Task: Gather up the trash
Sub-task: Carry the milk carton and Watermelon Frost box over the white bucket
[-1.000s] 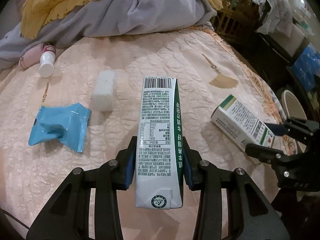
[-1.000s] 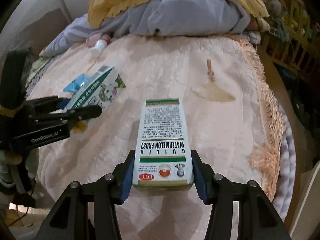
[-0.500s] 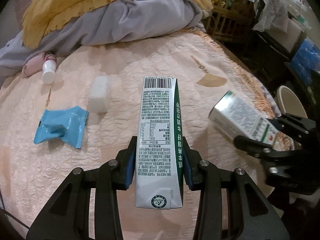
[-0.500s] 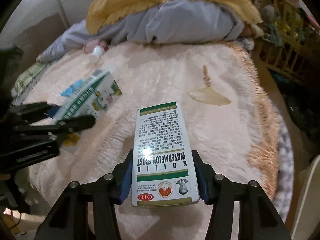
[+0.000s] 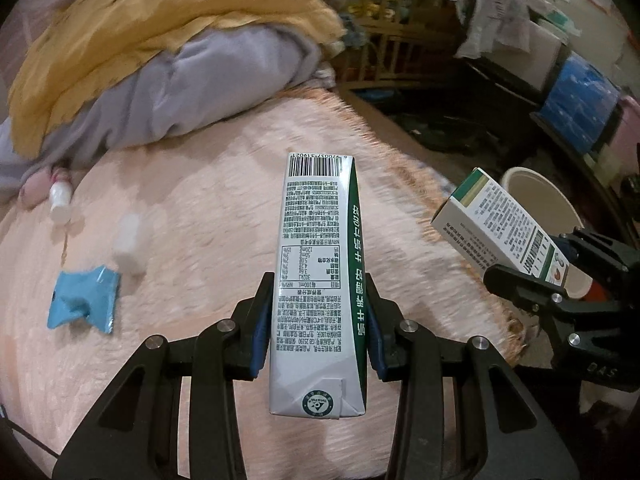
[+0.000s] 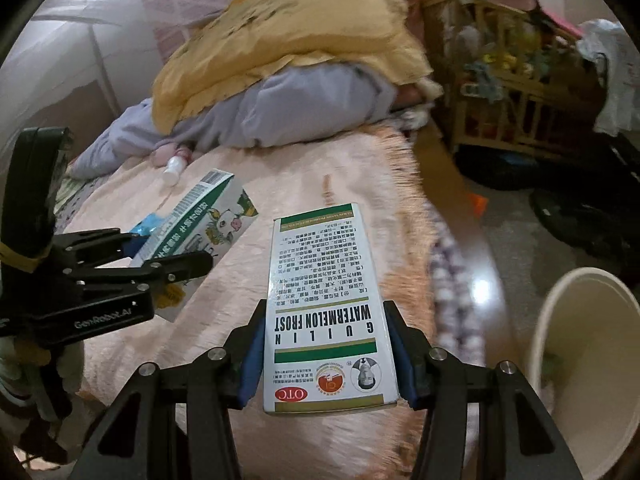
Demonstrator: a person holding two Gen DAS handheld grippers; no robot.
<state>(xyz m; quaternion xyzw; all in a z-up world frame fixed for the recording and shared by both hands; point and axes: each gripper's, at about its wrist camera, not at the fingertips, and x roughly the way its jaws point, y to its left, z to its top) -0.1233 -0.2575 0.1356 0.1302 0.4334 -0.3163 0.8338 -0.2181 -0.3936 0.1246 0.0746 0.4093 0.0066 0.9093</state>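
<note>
I have the left gripper [image 5: 318, 316] clamped on the milk carton [image 5: 318, 280], the right gripper [image 6: 326, 344] on the Watermelon Frost box [image 6: 326, 312]. The white bin [image 6: 592, 364] sits lower right; the right gripper is nearer.

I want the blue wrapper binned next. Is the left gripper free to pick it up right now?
Probably not. The left gripper has its jaws clamped on the milk carton, so nothing else fits between them. The blue wrapper lies uncovered on the bedspread.
</note>
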